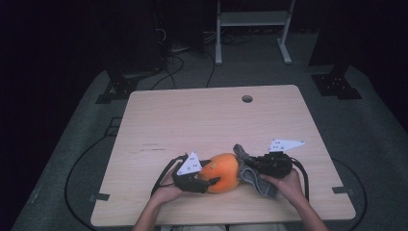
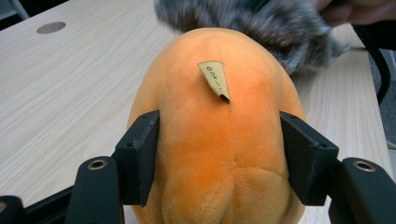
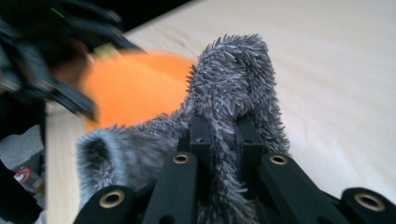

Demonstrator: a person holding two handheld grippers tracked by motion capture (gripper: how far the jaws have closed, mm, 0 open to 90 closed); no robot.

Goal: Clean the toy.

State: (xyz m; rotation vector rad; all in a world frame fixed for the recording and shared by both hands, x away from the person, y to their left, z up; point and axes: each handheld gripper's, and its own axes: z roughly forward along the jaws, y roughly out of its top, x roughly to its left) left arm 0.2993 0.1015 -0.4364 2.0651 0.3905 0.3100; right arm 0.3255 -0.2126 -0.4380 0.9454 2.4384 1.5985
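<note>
Left gripper (image 1: 211, 181) fingers press the orange plush toy (image 1: 222, 172) at 6 o'clock on the desk (image 1: 202, 115); right gripper (image 1: 254, 163) fingers pinch the grey furry cloth (image 1: 248, 168).

- the plush toy (image 2: 219, 154) is showing orange all over, shading paler peach toward its top, with a small tan label (image 2: 215, 80) carrying dark marks.
- the fuzzy cloth (image 3: 233, 88) is showing a mottled grey, with dark and pale fibres mixed.
- the table (image 1: 202, 120) is showing pale wood grain, with a round grey hole (image 1: 247, 98).
- the left gripper (image 1: 204, 180) and the right gripper (image 1: 257, 166) are showing black, each topped by a pale grey plate with dark dots; brass-coloured rings are showing on the jaws.
- the floor (image 1: 375, 144) is showing grey.
</note>
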